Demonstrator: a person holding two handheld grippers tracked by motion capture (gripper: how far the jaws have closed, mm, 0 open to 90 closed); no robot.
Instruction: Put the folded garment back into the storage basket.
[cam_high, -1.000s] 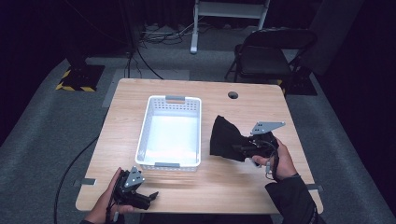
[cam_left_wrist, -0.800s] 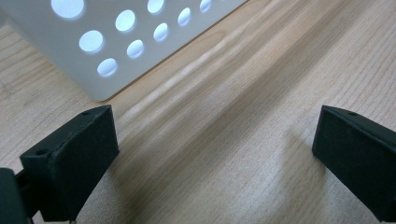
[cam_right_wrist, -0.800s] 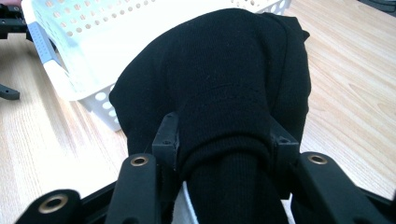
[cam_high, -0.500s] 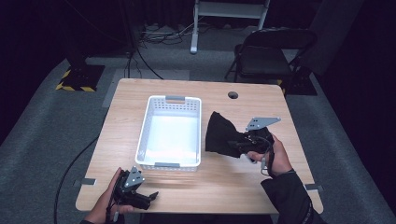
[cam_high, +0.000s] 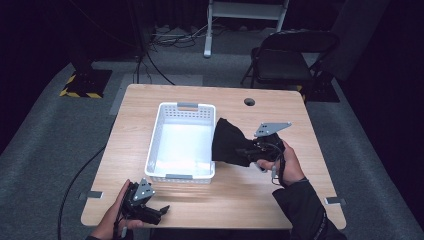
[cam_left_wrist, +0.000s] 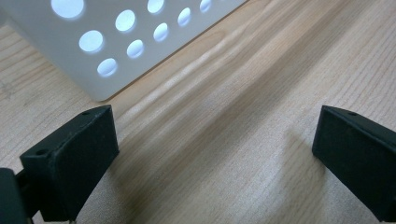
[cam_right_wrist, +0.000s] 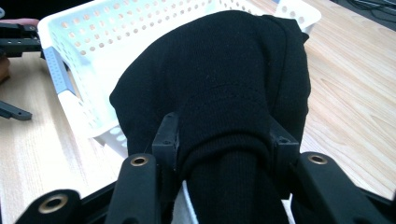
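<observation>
One black knitted cloth (cam_high: 231, 142), nearly binned.
Your right gripper (cam_high: 248, 151), clamping it, has drifted toward the white perforated plastic basket (cam_high: 156, 150) ahead; left gripper (cam_high: 159, 212) idles wide.

A light wooden table (cam_high: 235, 200) stands on grey carpet (cam_high: 45, 145), a round cable hole (cam_high: 249, 102) near its far edge at one o'clock. A black folding chair (cam_high: 287, 60) sits beyond at one o'clock; yellow-and-black hazard tape (cam_high: 75, 93) lies at ten o'clock.
</observation>
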